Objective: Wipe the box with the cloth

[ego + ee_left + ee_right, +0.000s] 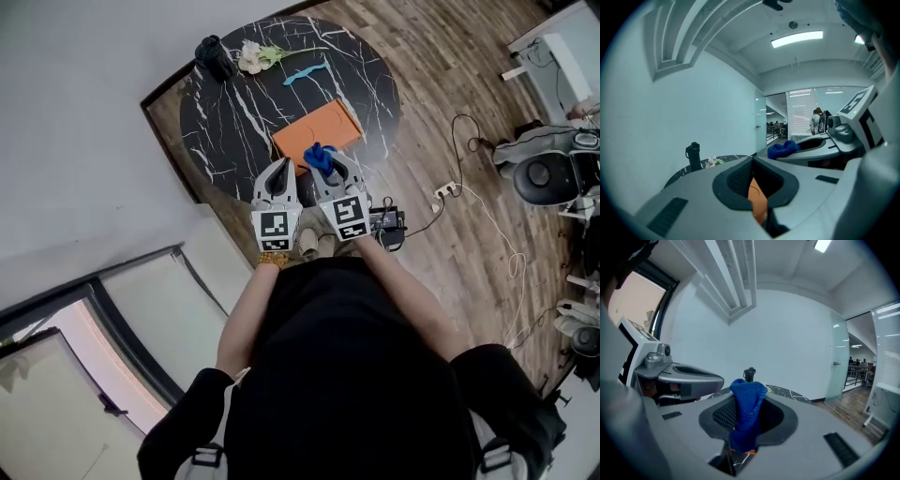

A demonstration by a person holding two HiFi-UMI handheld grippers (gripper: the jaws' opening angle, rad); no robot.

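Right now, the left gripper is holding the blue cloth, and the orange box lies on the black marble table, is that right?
Not quite. The right gripper holds the blue cloth, pinched between its jaws in the right gripper view; the left gripper is shut and empty. The orange box does lie on the black marble table.

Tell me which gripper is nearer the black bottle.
Left. The left gripper sits at the table's near edge, on the bottle's side; the right gripper, holding the blue cloth, is farther across, over the orange box's near edge.
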